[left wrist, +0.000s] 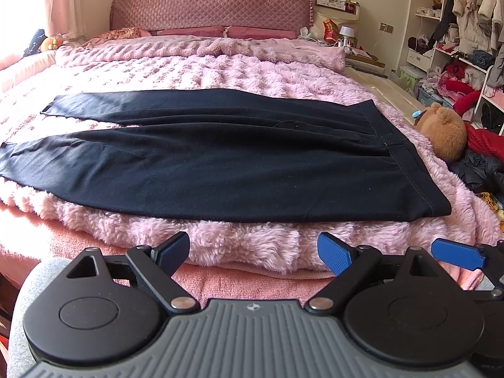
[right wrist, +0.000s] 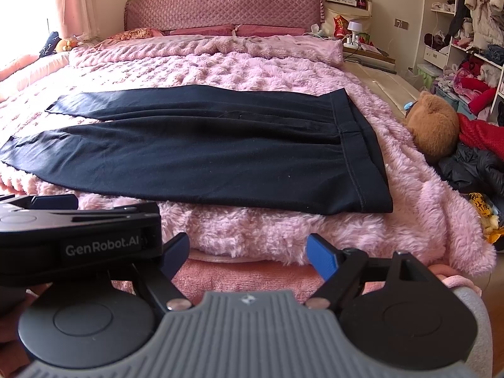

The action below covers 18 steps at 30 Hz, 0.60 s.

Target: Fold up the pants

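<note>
Dark navy pants [left wrist: 220, 157] lie flat on a fluffy pink blanket [left wrist: 220, 72], waistband to the right, two legs spread toward the left. They also show in the right wrist view [right wrist: 204, 151]. My left gripper [left wrist: 253, 253] is open and empty, held just short of the pants' near edge, over the bed's front edge. My right gripper [right wrist: 247, 255] is open and empty beside it, to the right. One blue pad of the right gripper [left wrist: 456, 253] shows in the left wrist view. The left gripper's body [right wrist: 78, 233] shows in the right wrist view.
A brown teddy bear [left wrist: 444, 130] and dark and red clothes [left wrist: 485, 157] lie at the bed's right edge. The quilted pink headboard [left wrist: 211, 8] and pillows stand at the far end. Shelves with clothes [left wrist: 466, 31] fill the right wall.
</note>
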Each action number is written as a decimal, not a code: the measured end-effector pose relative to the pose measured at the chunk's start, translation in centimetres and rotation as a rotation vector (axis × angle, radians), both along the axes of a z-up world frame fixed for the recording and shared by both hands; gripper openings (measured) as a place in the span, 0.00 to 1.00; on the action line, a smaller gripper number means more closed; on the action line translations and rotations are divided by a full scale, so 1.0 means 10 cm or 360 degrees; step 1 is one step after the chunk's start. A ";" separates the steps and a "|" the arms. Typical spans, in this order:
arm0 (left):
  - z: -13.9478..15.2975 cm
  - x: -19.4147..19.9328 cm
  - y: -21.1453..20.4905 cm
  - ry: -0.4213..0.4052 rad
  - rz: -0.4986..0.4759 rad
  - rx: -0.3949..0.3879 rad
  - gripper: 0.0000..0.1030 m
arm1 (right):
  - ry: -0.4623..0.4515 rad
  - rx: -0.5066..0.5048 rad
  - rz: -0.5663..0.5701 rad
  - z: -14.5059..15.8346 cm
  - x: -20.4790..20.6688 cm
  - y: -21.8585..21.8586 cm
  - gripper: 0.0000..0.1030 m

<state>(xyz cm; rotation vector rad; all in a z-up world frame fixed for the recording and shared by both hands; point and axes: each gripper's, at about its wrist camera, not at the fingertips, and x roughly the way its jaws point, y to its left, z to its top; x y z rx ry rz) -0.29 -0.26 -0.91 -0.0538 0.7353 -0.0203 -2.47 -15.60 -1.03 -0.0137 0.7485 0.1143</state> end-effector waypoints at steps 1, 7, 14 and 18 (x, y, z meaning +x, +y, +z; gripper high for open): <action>0.00 0.00 0.00 0.0000 0.0000 0.0001 1.00 | 0.0001 -0.0001 0.0000 0.00 0.00 0.00 0.75; -0.03 0.02 0.03 0.0029 0.0005 -0.0024 1.00 | 0.0013 0.0005 -0.0003 -0.02 0.01 0.00 0.75; -0.04 0.01 0.01 0.0011 0.0008 -0.0014 1.00 | 0.0011 -0.0009 -0.0002 -0.02 0.02 0.01 0.75; -0.01 0.01 0.00 -0.0003 0.0004 -0.0015 1.00 | 0.0006 -0.0032 -0.0010 0.00 0.01 0.02 0.75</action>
